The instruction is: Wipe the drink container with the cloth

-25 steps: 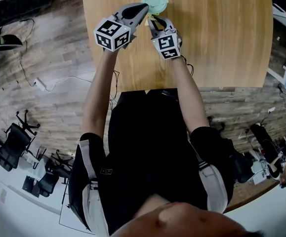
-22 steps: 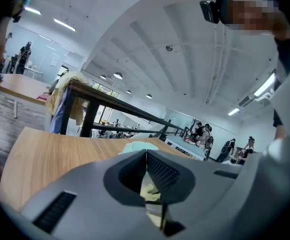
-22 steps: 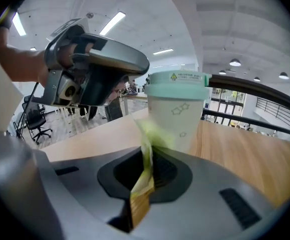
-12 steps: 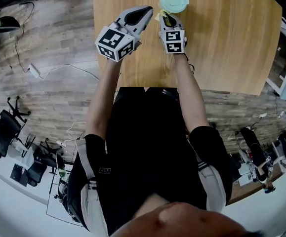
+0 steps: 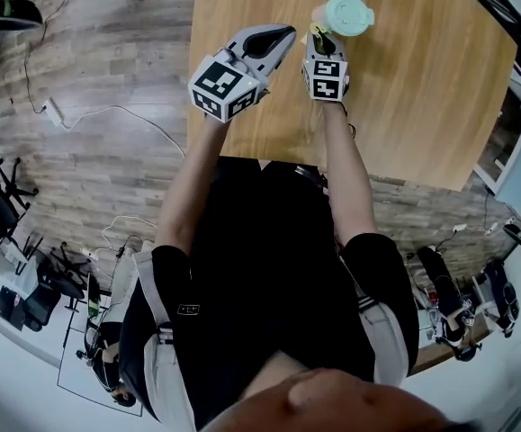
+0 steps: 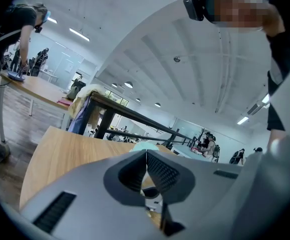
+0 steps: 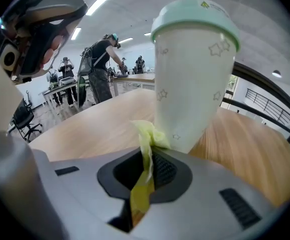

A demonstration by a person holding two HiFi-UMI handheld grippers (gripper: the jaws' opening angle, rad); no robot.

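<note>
Right tongs [image 7: 146,170] are pinching the yellow cloth [image 7: 149,136], and its bunched tip sits right against the lower side of the mint-lidded cup [image 7: 192,74], which stands upright on the bench [image 5: 422,106]. Left tongs [image 6: 146,156] are pressed together, nothing in them.

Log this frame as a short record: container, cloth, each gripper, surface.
container: white paper cup, pale green lid, upright
surface: wooden table
cloth: yellow, tip against the cup's lower side
right gripper: shut on the cloth
left gripper: shut, empty, apart from the cup
</note>
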